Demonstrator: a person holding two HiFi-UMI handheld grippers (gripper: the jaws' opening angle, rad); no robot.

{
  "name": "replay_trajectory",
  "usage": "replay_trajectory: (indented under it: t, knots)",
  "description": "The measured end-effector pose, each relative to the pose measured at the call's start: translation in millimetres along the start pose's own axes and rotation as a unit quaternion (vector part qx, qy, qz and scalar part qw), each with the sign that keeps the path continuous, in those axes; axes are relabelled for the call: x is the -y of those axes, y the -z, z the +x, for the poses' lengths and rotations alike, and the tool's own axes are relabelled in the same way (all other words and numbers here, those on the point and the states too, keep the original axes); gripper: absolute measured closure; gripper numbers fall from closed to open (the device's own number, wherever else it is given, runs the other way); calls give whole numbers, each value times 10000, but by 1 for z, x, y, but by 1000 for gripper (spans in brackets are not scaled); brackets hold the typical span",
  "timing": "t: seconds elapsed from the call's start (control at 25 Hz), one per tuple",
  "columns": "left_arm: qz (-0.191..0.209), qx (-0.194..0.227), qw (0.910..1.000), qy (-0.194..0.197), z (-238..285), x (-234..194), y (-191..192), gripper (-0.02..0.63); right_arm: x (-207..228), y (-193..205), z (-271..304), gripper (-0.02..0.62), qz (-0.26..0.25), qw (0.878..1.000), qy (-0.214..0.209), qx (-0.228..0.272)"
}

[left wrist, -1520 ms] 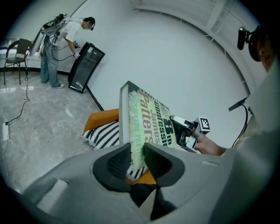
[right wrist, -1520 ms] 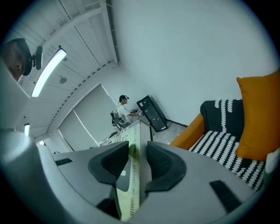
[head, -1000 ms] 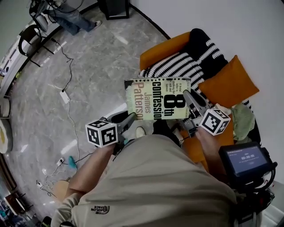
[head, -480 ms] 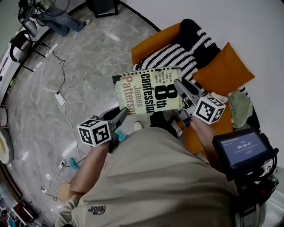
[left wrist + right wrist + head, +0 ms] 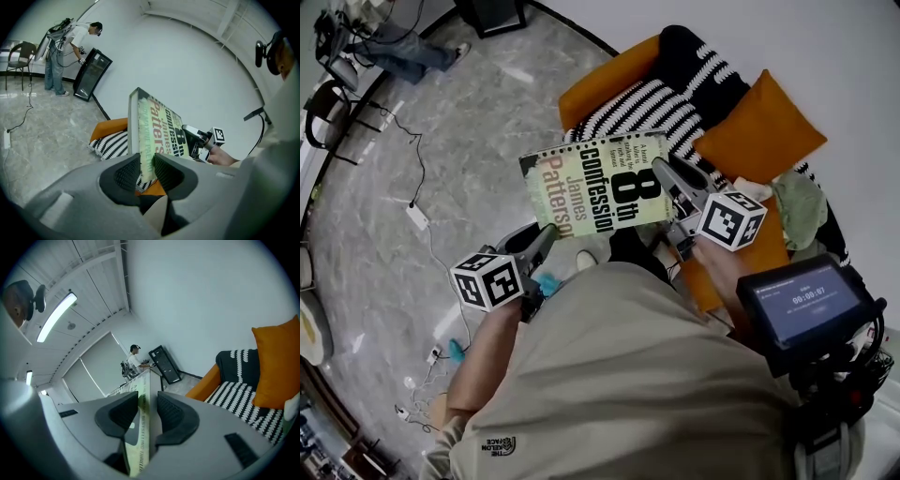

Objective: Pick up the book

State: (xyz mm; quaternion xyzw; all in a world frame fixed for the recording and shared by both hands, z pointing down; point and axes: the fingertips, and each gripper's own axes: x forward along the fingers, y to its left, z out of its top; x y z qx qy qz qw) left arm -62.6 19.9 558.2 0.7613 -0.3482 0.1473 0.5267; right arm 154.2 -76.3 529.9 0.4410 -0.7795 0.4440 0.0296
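- While lifted clear of the sofa (image 5: 609,80), hangs in mid-air above the person's lap, pinched at two opposite sides: book (image 5: 598,183), pale green cover with heavy black title, cover turned up toward the head view.
- Tilts a little there, right end higher in the picture than the left.
- Left gripper (image 5: 551,234): fingers (image 5: 123,172) closed on the book's lower left corner, ribbed pads pressing on cover and back, plain in the left gripper view.
- Right gripper (image 5: 664,173): fingers (image 5: 174,414) closed on the opposite edge, with the book's edge squeezed between both pads in the right gripper view.
- Behind and below the book: orange sofa draped with a black-and-white striped blanket (image 5: 666,103).
- At the sofa's right: orange cushion (image 5: 759,131) leaning on the blanket, crumpled green cloth (image 5: 797,206) just beside it.
- Left of the sofa: grey marble floor (image 5: 441,150) with cables (image 5: 417,178) trailing across it.
- Far off in the left gripper view: another person (image 5: 61,51) bending toward a black cabinet (image 5: 91,75) against the wall, dark chair (image 5: 18,54) to that person's left.
- At lower right of the head view: small lit screen (image 5: 802,305), close to the right forearm.
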Motion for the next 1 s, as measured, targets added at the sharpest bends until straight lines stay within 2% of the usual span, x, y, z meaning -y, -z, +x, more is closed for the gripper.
replay_trajectory:
  t: [1.0]
  knots:
    - [-8,-38,10000,12,2,-2,-2,506,0,-2,2,463,2,10000,10,52]
